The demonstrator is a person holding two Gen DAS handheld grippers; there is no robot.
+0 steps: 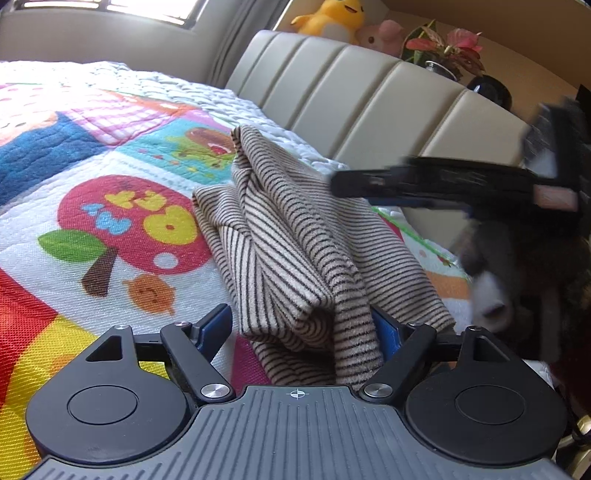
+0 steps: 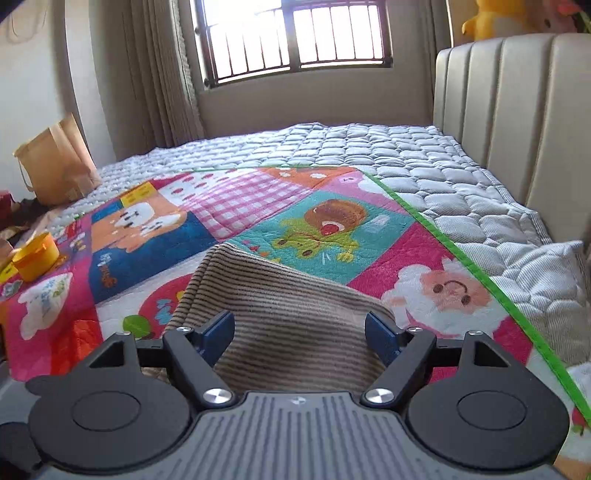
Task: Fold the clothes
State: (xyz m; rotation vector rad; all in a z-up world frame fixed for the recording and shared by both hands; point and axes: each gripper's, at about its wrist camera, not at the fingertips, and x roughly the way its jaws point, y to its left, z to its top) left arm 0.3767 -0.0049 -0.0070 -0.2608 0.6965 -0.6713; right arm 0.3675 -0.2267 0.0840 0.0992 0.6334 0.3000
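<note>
A beige garment with thin dark stripes (image 1: 295,243) lies bunched on a colourful cartoon quilt (image 1: 110,229). My left gripper (image 1: 301,325) is open, its blue-padded fingers on either side of the near folds of the cloth. In the right wrist view the same garment (image 2: 291,317) lies flatter, and my right gripper (image 2: 299,332) is open with the cloth between its fingers. The right gripper also shows blurred at the right of the left wrist view (image 1: 443,184), above the far side of the garment.
A beige padded headboard (image 1: 369,92) runs along the bed, with plush toys (image 1: 332,18) and a plant (image 1: 443,48) on top. A yellow tub (image 2: 35,258) and a brown paper bag (image 2: 55,166) sit at the left. A window (image 2: 295,37) is behind the bed.
</note>
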